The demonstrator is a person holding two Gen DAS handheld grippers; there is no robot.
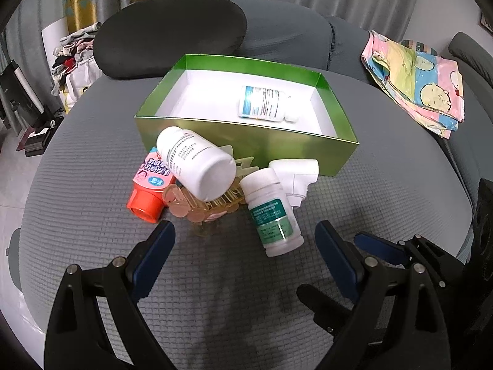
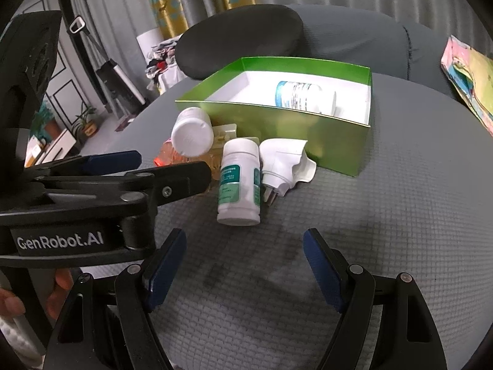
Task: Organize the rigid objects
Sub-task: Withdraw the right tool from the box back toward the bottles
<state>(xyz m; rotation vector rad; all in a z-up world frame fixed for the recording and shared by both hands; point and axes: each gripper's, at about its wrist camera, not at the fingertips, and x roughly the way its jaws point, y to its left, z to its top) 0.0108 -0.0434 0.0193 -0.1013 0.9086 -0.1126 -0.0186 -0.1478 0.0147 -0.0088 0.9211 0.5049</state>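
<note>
Two grippers hover over a grey quilted cushion [image 1: 385, 191] w/ a cluster of medicine items beside a green box [image 1: 246, 137]. Left gripper [image 1: 245, 237]: fingers wide apart, nothing between them. Right gripper [image 2: 245, 256]: fingers also apart, empty; only its tips show at the right edge of the left view.

Inside the box, one white bottle [image 1: 262, 103] lies on its side near the right wall; glare washes out its label. In front of the box, touching each other: a big white bottle [image 1: 197, 166] propped atop a clear amber item [image 1: 203, 209] that is mostly hidden, so what it is can't be told; an orange-capped tube [image 1: 151, 189] w/ pink label, partly covered by the big bottle and nearly blocked in the right view; a green-label bottle [image 1: 271, 212] lying down; a white plug [image 1: 295, 182] against the box front. A folded cartoon cloth [image 1: 416, 80] lies well apart at right, cut off in the right view. A hand [image 2: 12, 302] shows partly at lower left of that view.
</note>
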